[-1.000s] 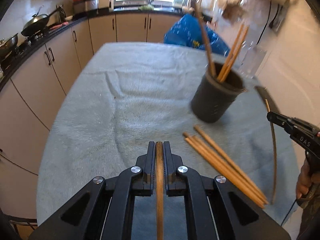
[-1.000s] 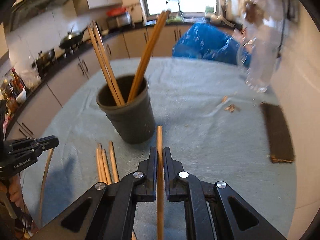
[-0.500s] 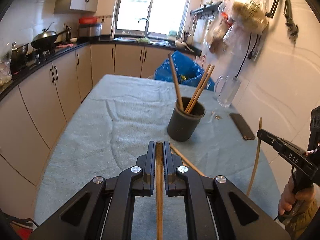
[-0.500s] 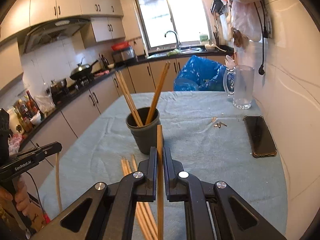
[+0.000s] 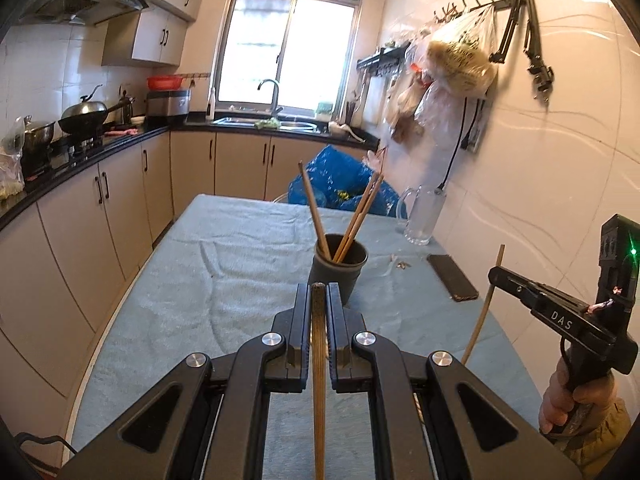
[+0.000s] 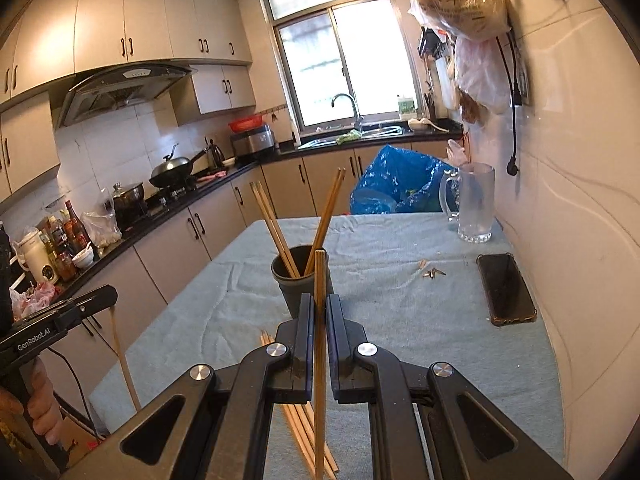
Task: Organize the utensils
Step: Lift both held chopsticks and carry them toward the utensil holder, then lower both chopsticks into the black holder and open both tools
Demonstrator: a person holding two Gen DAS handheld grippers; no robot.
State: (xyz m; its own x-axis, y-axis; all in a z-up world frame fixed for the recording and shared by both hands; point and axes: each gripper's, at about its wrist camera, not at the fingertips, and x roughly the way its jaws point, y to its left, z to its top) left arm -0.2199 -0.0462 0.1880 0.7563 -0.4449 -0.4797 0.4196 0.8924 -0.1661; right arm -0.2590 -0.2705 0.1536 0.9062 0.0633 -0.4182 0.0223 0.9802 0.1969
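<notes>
Both grippers were clamped on one chopstick each. Left gripper (image 5: 319, 298) held a dark chopstick (image 5: 319, 380) lengthwise between its jaws. Right gripper (image 6: 319, 308) held a lighter chopstick (image 6: 319, 320), tip projecting past the jaws. The grey holder cup (image 6: 301, 280) stood dead ahead of both, below the tips; right looked nearer. Loose chopsticks (image 6: 298, 424) lay under the right jaws on the tabletop (image 6: 420, 340).

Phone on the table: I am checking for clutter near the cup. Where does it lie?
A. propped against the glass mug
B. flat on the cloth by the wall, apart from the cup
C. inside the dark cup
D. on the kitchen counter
B: the phone lies flat on the cloth near the wall, well clear of the dark cup and the glass mug.
</notes>
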